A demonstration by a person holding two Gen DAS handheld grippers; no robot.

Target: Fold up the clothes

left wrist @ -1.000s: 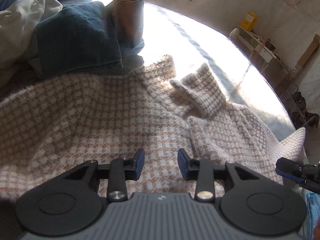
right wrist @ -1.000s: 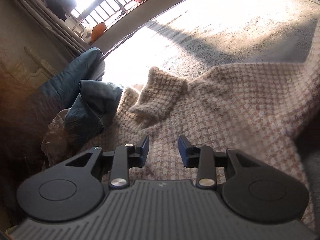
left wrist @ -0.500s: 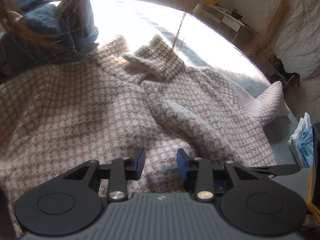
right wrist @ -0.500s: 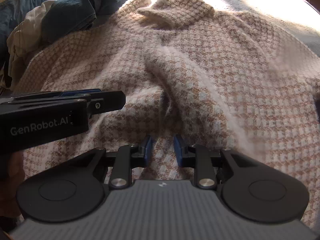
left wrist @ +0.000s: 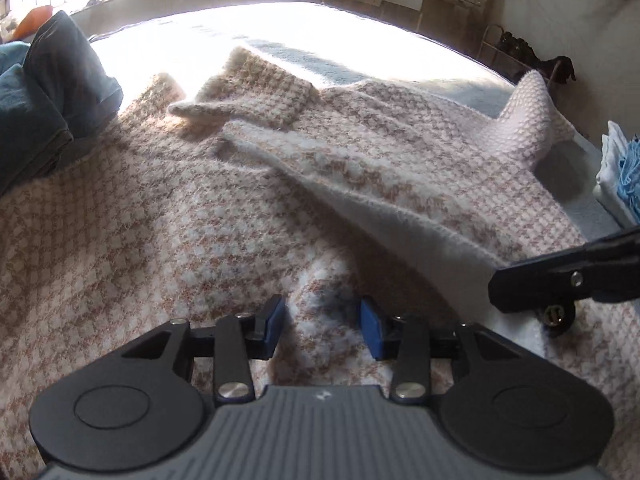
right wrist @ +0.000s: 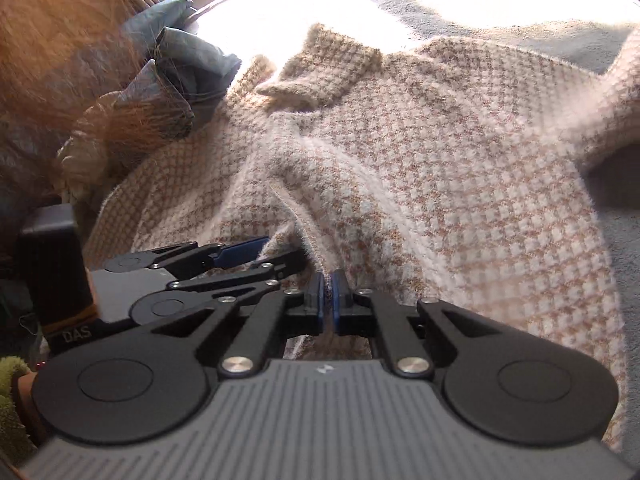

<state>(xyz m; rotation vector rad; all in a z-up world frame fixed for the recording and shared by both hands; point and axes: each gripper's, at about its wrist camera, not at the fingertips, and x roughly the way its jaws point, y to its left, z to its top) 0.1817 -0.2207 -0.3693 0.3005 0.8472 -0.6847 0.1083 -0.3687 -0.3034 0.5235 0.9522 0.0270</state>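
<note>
Lying spread over the bed, the houndstooth sweater fills most of both wrist views, collar far from the jaws and one sleeve cuff off toward the bed's right edge. Right gripper: jaws have just been closing and now pinch a raised ridge of the sweater's knit between the blue pads, a crease running from there up toward the collar. Left gripper: jaws have just been opening and stand apart over a small hump of the sweater's fabric; pads flank it without pressing. Both grippers sit close together at the sweater's near part; in the right wrist view the left gripper lies just beside the right, on its left. Beyond the collar the bed lies bare and sunlit, open room there. Folded blue clothes crowd the sweater's left edge; a pale stack with something blue sits at the far right. Letters "DAS" read on the left gripper's body in the right wrist view. Reddish hair blurs that view's upper left corner.
</note>
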